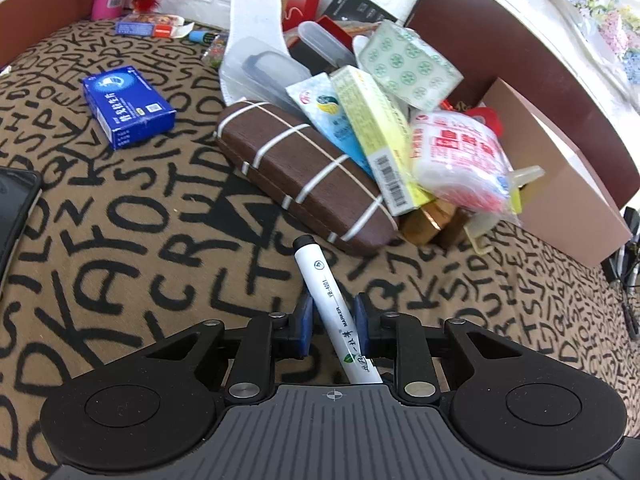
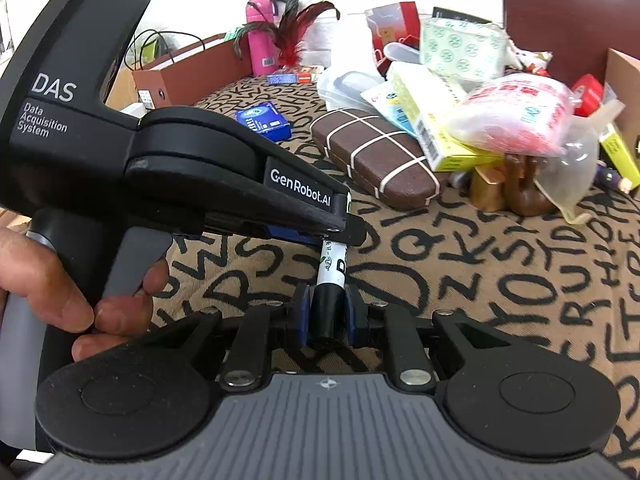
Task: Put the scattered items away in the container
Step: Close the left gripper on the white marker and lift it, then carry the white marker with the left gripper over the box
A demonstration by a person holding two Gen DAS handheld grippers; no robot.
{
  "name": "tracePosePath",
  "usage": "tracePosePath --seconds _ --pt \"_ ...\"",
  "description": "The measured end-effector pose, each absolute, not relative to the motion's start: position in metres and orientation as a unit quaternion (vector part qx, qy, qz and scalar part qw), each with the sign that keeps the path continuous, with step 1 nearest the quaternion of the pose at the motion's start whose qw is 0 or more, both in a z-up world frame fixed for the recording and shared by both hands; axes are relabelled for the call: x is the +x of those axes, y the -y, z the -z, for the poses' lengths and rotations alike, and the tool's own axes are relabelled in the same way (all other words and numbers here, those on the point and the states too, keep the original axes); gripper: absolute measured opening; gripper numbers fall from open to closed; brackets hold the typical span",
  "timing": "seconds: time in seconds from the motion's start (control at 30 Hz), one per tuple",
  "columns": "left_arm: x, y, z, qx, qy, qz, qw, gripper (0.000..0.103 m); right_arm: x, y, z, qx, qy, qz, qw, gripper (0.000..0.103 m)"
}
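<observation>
Left gripper (image 1: 333, 322) fingers clamp white barrel of marker pen (image 1: 326, 292), held above letter-print brown cloth on desk (image 1: 120, 248). Right gripper (image 2: 327, 312) fingers pinch same pen's black cap end (image 2: 326, 312) — both tools on one marker. Brown striped glasses case (image 1: 304, 176) lies just ahead, against heap of packets. Tan cardboard box (image 1: 568, 184) right of heap — blue carton (image 1: 128, 106) apart, left.
</observation>
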State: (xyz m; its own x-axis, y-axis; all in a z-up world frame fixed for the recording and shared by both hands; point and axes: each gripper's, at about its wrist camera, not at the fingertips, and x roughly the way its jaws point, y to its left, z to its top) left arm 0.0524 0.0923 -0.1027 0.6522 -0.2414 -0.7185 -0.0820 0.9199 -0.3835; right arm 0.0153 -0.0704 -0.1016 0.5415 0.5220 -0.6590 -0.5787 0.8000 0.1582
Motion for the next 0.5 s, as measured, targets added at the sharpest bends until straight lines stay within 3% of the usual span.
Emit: tracePosePath --seconds 0.5 --pt "0.083 -0.028 0.020 -0.157 -0.341 0.099 0.921 0.018 0.019 0.126 0.048 -0.006 -0.270 -0.279 0.921 0.020"
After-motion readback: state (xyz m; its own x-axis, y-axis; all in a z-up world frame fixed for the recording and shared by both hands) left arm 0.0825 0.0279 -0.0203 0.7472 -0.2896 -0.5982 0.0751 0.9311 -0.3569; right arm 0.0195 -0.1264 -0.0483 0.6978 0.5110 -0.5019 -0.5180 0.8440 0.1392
